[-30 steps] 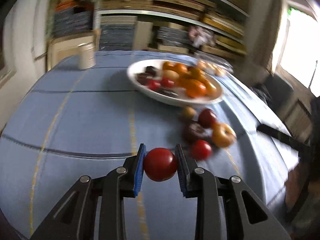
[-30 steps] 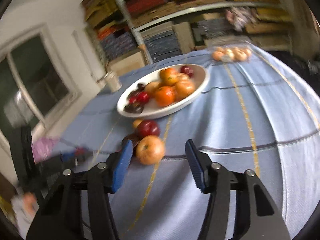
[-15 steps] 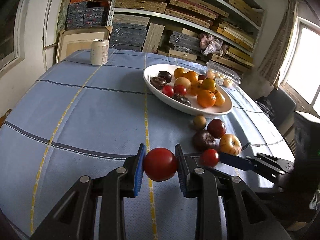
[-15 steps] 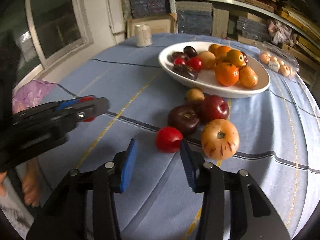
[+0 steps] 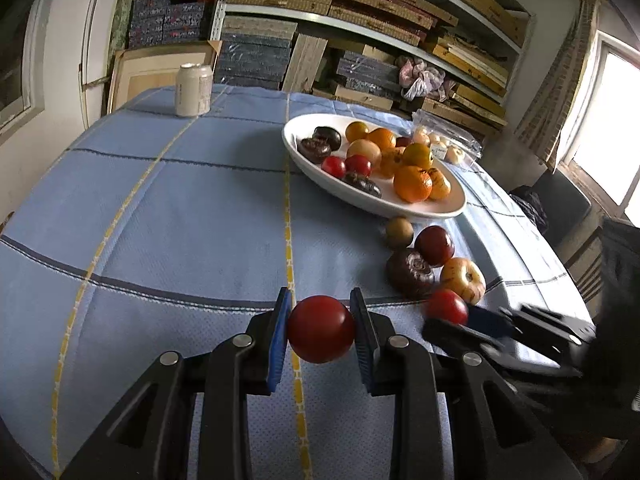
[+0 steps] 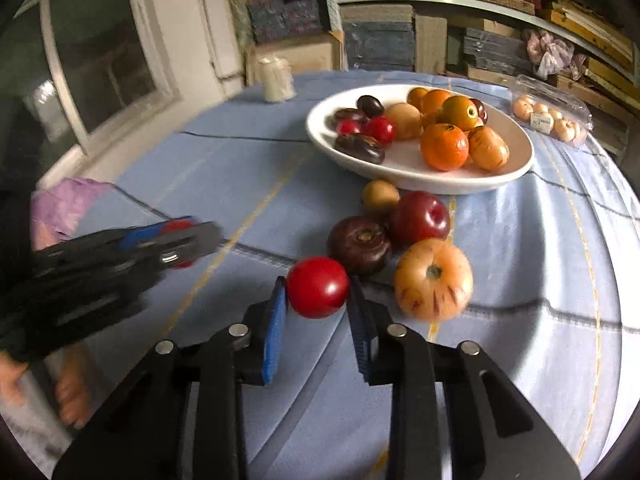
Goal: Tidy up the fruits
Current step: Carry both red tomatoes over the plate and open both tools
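Tomatoes [image 5: 320, 329] [image 6: 317, 287] sit clamped in both downward-tilted tongs [image 5: 321, 330] [image 6: 318, 300].

A glossy red tomato [image 5: 320, 329] sits pinched between blue-padded jaws above the table's near edge, and a second red tomato [image 6: 318, 287] is pinched the same way just beside a loose cluster on the table: a dark purple tomato [image 6: 360, 245], a deep red apple [image 6: 420, 218], a peach-striped tomato [image 6: 434, 279] and a small tan fruit [image 6: 381, 194]. Behind them, towards the far edge, a white oval bowl [image 6: 516, 160] holds oranges, small red tomatoes and dark purple fruits.
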A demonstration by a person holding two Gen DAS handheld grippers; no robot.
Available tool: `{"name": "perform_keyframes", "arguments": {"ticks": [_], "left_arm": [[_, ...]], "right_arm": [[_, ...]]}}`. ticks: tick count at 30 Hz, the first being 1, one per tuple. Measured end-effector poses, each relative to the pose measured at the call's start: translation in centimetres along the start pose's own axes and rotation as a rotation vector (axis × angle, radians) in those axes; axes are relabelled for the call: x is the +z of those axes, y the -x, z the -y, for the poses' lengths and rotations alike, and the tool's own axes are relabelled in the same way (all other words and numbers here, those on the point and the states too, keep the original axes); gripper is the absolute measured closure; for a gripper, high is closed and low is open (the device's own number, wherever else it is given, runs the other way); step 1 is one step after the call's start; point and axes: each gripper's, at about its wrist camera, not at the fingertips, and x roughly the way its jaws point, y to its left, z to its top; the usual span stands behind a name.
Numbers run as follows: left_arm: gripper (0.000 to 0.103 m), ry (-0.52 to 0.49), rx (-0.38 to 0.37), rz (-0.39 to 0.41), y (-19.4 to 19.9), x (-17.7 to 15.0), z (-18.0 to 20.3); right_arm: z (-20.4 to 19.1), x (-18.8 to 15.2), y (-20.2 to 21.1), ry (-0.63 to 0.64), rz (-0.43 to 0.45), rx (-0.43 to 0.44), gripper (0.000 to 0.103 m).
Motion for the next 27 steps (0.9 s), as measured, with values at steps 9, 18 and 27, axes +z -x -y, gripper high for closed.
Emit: {"name": "perform_keyframes", "arguments": {"ticks": [9, 18, 27], "left_arm": [[0.073, -0.033, -0.053, -0.072, -1.3, -0.2, 1.5], [0.073, -0.079, 0.026, 0.033, -0.4, 13.1, 3.1], [0.073, -0.1, 0.082, -0.002, -9.8, 22.6, 3.9]], "right_arm": [[2.9, -1.2, 5.0, -0.099, 0.037, 0.068, 0.074], [5.8, 11.7, 16.5, -0.042, 0.325, -0.029, 0.074], [4.6, 15.5, 6.9, 0.038, 0.262, -0.014, 0.074]]}}
